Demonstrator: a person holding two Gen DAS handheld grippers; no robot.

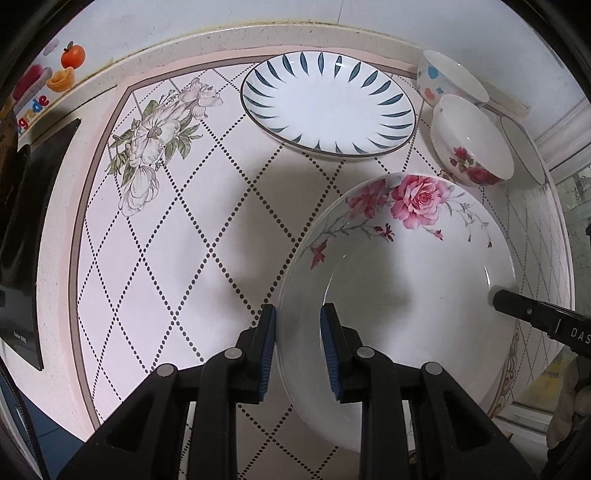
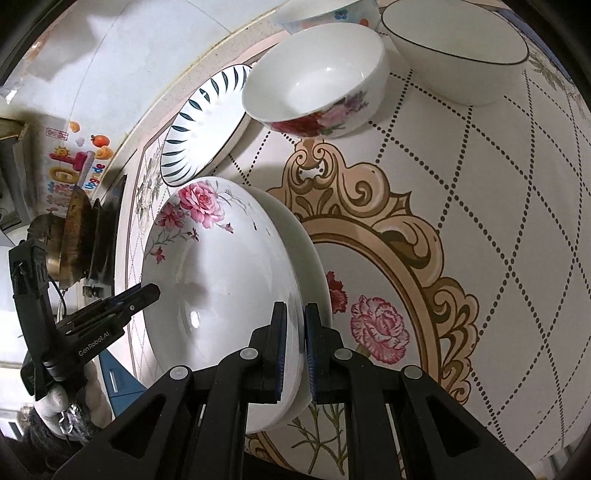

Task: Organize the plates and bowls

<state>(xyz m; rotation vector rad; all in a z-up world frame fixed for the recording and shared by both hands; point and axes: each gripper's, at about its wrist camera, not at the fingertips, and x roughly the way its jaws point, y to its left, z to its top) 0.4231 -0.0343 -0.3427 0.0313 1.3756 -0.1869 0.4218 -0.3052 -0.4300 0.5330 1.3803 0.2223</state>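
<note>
A white plate with pink roses [image 1: 406, 280] [image 2: 221, 280] is held tilted above the table. My right gripper [image 2: 294, 343] is shut on its near rim; in the left wrist view its finger [image 1: 524, 308] shows at the plate's right edge. My left gripper [image 1: 298, 343] straddles the plate's left rim with a gap between the pads, open; it also shows in the right wrist view [image 2: 147, 291]. A blue-leaf plate [image 1: 328, 105] [image 2: 203, 122] lies at the back. A rose bowl [image 1: 471, 142] [image 2: 314, 85], a dotted bowl [image 1: 448, 75] [image 2: 332, 13] and a dark-rimmed white bowl [image 2: 454, 51] stand behind.
The table [image 1: 166, 240] has a pink diamond-patterned cloth with a gold ornament [image 2: 406, 236]. A black appliance [image 1: 22, 240] sits at the left edge. A wall with fruit stickers [image 1: 66, 62] runs behind.
</note>
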